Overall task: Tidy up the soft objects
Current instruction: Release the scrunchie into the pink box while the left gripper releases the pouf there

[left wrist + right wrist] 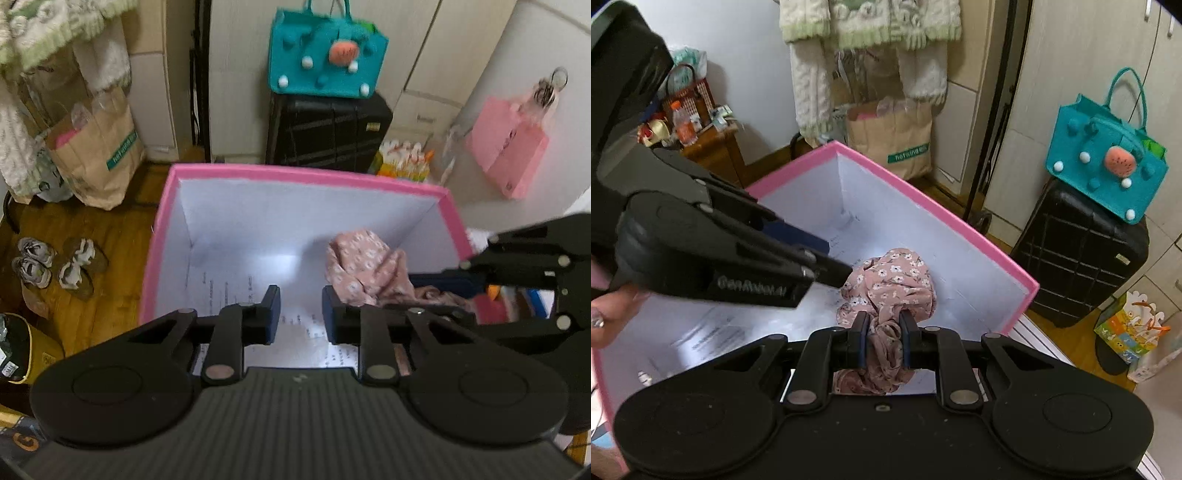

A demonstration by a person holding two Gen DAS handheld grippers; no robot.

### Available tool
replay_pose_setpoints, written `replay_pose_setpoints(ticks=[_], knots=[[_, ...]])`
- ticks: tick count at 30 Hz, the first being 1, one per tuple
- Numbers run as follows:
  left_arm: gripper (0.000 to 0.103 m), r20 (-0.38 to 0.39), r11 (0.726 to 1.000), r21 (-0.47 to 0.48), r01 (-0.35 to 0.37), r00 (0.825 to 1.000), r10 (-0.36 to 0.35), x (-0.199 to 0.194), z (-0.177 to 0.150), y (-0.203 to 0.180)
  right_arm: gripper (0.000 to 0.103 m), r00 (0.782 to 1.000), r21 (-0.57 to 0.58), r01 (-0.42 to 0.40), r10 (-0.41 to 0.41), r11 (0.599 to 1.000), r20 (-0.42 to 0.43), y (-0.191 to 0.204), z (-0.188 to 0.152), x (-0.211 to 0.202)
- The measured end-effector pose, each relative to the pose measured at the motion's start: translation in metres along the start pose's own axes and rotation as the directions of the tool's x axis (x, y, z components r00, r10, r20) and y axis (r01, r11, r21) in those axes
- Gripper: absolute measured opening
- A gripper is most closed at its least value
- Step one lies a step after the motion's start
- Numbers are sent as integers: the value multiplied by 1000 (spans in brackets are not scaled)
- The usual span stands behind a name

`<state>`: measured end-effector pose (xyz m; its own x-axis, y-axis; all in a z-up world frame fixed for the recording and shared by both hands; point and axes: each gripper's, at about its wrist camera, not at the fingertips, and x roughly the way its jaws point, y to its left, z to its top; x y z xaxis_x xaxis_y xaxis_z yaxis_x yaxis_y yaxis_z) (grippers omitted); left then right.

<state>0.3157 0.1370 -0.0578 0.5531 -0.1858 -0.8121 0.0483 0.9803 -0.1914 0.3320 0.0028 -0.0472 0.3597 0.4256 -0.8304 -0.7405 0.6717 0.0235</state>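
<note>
A: Where the pink-rimmed box (pixel 964 225) sits open, what lines it?
B: Smooth white walls and a printed paper floor, square-cornered.
A: And the cloth?
B: A crumpled pink floral fabric (pixel 890 288), thin and soft, bunched inside the box near its right wall.
A: The grippers?
B: The right gripper (pixel 883 341) is pinched on a fold of that fabric. The left gripper (pixel 300 314) hangs over the box with its pads parted, gripping nothing.
</note>
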Motion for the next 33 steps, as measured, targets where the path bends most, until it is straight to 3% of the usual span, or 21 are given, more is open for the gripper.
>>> replay_pose_setpoints(ticks=[3, 11, 13, 15, 17, 21, 30, 33], knots=[[22, -32, 1000, 21, -19, 999, 19, 10, -1, -2, 21, 1000, -3, -10, 10, 1000, -6, -1, 1, 10], [22, 16, 998, 61, -28, 999, 27, -10, -6, 1, 21, 999, -9, -38, 38, 999, -13, -5, 3, 23], [22, 20, 997, 73, -38, 999, 36, -13, -7, 0, 24, 999, -34, -47, 46, 998, -11, -2, 5, 27], [23, 29, 996, 83, -45, 999, 42, -15, -9, -1, 35, 1000, -77, -11, 11, 997, 6, 3, 5, 29], [26, 45, 994, 97, -53, 998, 49, -18, -10, -2, 35, 999, -109, 29, -26, 994, 27, 7, 4, 25], [45, 50, 986, 141, -92, 995, 86, -25, -15, -8, 36, 998, -114, 32, -26, 993, 57, 9, -5, 0], [63, 36, 985, 157, -69, 997, 65, -53, -26, -14, 40, 992, -20, -19, 21, 1000, 127, -1, -36, -78], [64, 23, 983, 170, -64, 998, 61, -61, -31, -20, 43, 989, 6, -36, 35, 999, 141, 0, -47, -99]])
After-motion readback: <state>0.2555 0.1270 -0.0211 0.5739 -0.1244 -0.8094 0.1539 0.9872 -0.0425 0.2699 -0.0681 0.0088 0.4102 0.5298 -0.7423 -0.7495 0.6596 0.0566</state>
